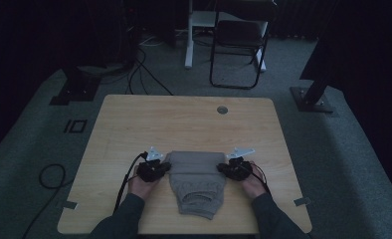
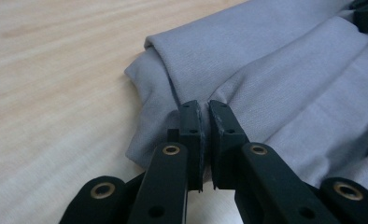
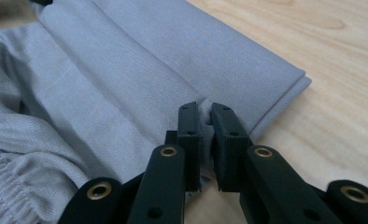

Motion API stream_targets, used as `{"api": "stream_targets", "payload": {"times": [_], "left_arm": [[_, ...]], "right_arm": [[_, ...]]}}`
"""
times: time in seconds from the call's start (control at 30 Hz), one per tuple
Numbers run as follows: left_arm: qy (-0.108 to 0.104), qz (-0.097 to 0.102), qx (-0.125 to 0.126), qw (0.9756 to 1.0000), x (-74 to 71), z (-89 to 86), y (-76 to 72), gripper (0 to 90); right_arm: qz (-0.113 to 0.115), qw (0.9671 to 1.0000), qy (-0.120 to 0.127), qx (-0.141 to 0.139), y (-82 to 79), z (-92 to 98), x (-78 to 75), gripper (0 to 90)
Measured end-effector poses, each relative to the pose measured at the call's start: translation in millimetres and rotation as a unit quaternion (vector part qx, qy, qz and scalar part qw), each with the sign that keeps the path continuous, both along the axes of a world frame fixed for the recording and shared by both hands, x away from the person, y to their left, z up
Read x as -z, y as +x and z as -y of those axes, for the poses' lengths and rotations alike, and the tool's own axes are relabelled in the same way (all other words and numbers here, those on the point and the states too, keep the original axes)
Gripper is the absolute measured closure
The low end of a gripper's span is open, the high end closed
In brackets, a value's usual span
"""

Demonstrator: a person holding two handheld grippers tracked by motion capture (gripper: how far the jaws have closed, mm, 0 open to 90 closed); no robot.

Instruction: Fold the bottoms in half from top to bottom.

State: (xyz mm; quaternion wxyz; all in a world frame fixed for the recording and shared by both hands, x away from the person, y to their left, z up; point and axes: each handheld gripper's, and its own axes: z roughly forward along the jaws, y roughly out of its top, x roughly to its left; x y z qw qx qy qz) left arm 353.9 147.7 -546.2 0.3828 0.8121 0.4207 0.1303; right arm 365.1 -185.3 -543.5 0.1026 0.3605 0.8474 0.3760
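On the near half of the pale wooden desk [image 1: 184,119] lies a grey folded garment [image 1: 196,181], seen whole from the high view: a broad folded band across its far end and a narrower gathered part with an elastic waistband running toward the person. That view also takes in both forearms in dark sleeves coming up from the bottom edge, a small round grommet [image 1: 222,109] near the desk's far edge, a folding chair [image 1: 239,45] on the carpet beyond, and cables [image 1: 144,74] on the floor.

The left gripper view shows what the high view cannot: the left gripper [image 2: 204,109] has its jaws pressed together on a pinch of the grey cloth, at a crease where the folded layers meet near the garment's rounded corner. A bit of the other gripper's black body shows at the far upper right. The right gripper view shows the right gripper [image 3: 205,112] likewise clamped on a small ridge of cloth close to the garment's squared folded edge, with the ribbed waistband at the lower left.

From above, the left hand [image 1: 143,185] and right hand [image 1: 251,185] sit low at the desk, one at each side of the folded band, jaws pointing inward toward each other, the garment between them.
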Motion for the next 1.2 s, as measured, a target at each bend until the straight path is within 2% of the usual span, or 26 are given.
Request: {"api": "stream_targets", "payload": {"times": [0.13,0.43,0.67,0.83,0.93,1.13,1.2], "left_arm": [[0.003,0.005,-0.014,0.9999,0.5,0.1,13.4,84.7],[0.012,0.007,-0.038,0.9992,-0.4,0.8,41.7,84.7],[0.006,0.010,-0.060,0.9981,0.8,0.8,58.0,84.8],[0.000,0.013,-0.080,0.9967,2.0,1.0,69.8,84.8],[0.007,0.015,-0.090,0.9958,1.6,2.6,77.8,84.7],[0.009,0.018,-0.125,0.9920,1.7,5.7,93.8,84.7],[0.010,0.018,-0.132,0.9910,1.3,6.6,96.9,84.7]], "right_arm": [[0.003,0.9999,0.006,0.009,12.0,-1.4,1.4,83.3],[0.015,0.9995,0.001,0.027,38.8,-8.1,1.8,83.2],[0.015,0.9988,0.006,0.046,58.2,-11.9,2.4,83.3],[0.015,0.9982,0.007,0.057,70.5,-15.3,2.4,83.2],[0.018,0.9976,0.005,0.067,78.2,-18.2,2.4,83.2],[0.023,0.9946,0.008,0.101,95.8,-26.0,3.4,83.3],[0.027,0.9937,0.002,0.109,99.2,-29.5,3.1,83.4]]}}
